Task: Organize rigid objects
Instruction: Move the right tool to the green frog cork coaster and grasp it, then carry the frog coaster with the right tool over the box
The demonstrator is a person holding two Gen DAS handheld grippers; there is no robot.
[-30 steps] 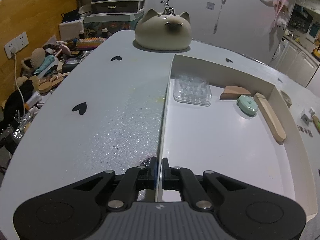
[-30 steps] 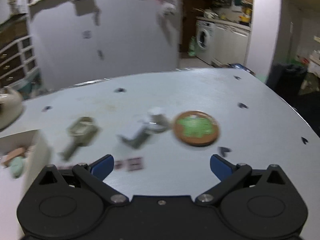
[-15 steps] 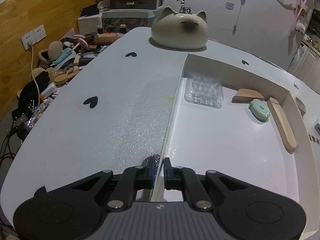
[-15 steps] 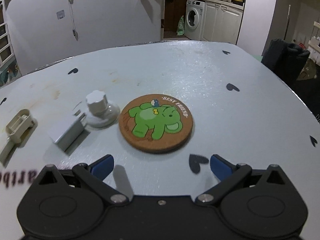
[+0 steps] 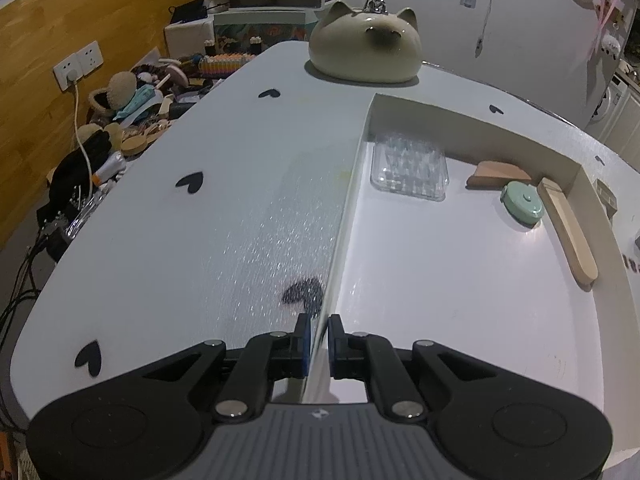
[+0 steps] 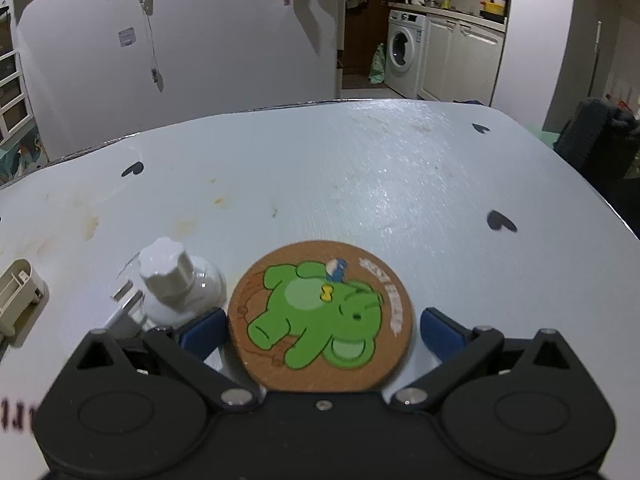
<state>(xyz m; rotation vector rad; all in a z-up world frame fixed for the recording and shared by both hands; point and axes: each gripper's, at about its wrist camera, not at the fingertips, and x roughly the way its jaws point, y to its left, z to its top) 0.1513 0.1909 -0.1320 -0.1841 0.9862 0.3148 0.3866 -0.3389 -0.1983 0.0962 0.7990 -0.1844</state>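
- The tabletop [image 6: 360, 168] is smooth. If the pads close unevenly, the flat coaster could skid away instead of lifting.
- The white tray [image 5: 460, 280] fills the left wrist view from 12 to 4 o'clock. Its thin left wall stands between the jaws of the left hand-held gripper [image 5: 318, 332]. Those jaws have just been easing apart and seem barely clear of the wall. If so, the tray is unsteadied, and a drop-off could push it.
- The round cork coaster [image 6: 320, 312] with a green cartoon animal lies flat between the wide-open jaws of the right hand-held gripper [image 6: 322, 328]. The pad at 9 o'clock is nearly on its edge and the pad at 3 o'clock stands off. The thin rim gives little to pinch, so a high grip may slip over it.
- The white knobbed piece [image 6: 172, 276] sits just beside the coaster at 9 o'clock. The closing left-hand pad could catch it.
- The coaster's near edge is hidden under the gripper body, and its lettering is blurred.
- A metal-pronged item [image 6: 124, 300] beside the knob is mostly covered.
- A beige clip [image 6: 16, 300] is cut off at 9 o'clock.
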